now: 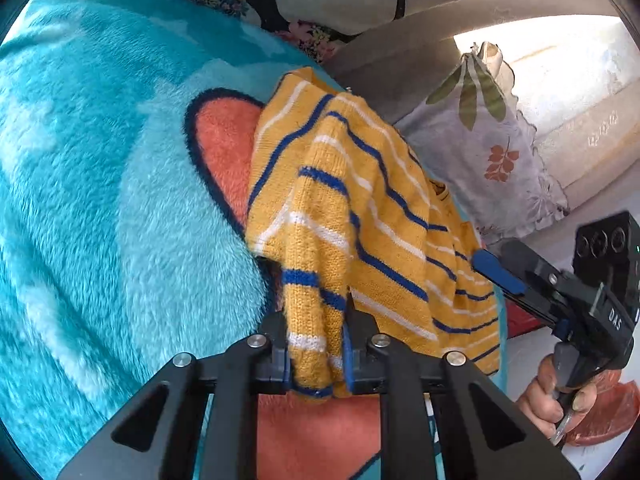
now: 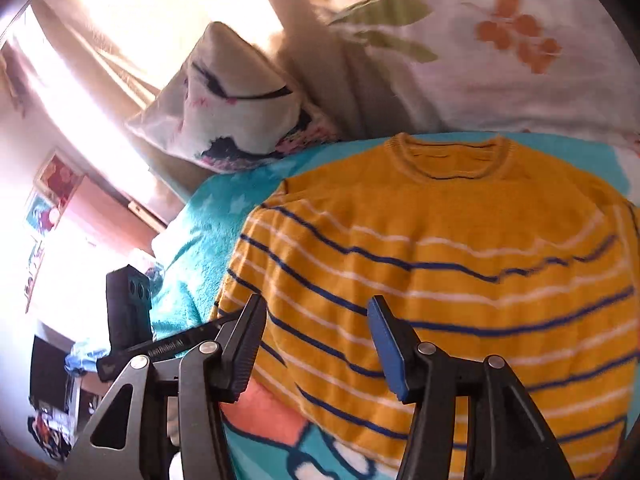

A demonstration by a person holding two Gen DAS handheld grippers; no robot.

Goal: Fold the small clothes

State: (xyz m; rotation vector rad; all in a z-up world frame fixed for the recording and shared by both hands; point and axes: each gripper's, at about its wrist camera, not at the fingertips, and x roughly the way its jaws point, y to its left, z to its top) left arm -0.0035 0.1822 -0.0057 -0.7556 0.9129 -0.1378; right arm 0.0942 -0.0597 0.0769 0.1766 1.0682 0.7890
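A small yellow knit sweater [image 2: 440,248] with blue and white stripes lies on a turquoise fleece blanket [image 2: 200,256], collar away from me. My left gripper [image 1: 316,356] is shut on a bunched sleeve or edge of the sweater [image 1: 352,200] and lifts it off the blanket [image 1: 100,200]. My right gripper [image 2: 316,340] is open and empty just above the sweater's lower left part. It also shows in the left wrist view [image 1: 500,272] at the sweater's right edge, held by a hand.
A floral pillow [image 2: 480,60] and a white pillow [image 2: 240,112] lie beyond the sweater's collar. A bright window with curtains is at upper left. The blanket has an orange and dark-outlined patch [image 1: 220,140]. The other gripper's handle [image 2: 132,320] shows at left.
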